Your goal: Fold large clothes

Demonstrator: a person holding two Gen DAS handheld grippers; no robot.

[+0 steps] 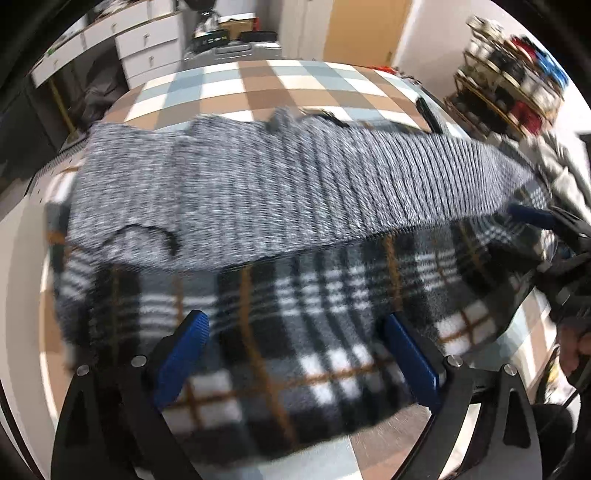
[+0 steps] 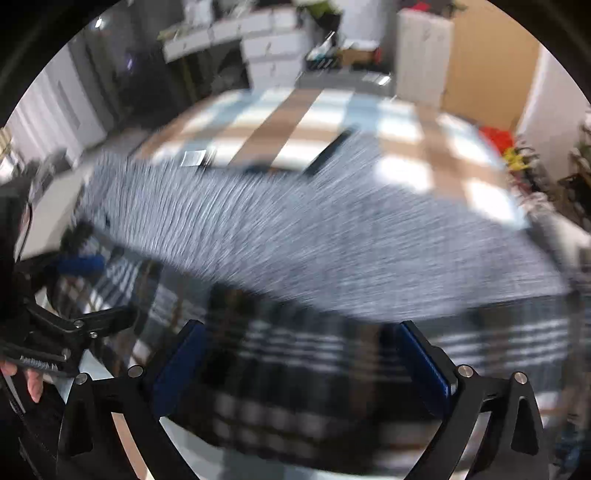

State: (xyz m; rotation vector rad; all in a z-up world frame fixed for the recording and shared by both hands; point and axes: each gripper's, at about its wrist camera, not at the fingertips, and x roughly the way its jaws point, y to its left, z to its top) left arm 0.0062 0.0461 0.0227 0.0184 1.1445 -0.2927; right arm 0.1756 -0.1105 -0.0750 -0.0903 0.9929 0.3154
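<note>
Heathered grey knit garment (image 1: 258, 192) spread flat across a black, white and tan plaid fleece blanket (image 1: 295, 314) on the checked tabletop (image 1: 258, 88). Both left gripper (image 1: 295, 354) and right gripper (image 2: 299, 362) with blue fingers wide apart over the plaid, clamping nothing. Right-wrist view heavily motion-blurred; garment's far edges cut off

The checkered tablecloth (image 1: 258, 79) in tan, white and pale blue serves as the landmark. Beyond its far left corner stands a white drawer unit (image 1: 147, 51). Beyond its far edge is a tan door (image 1: 365, 26). To its right stands a cluttered shelf rack (image 1: 513, 85).
</note>
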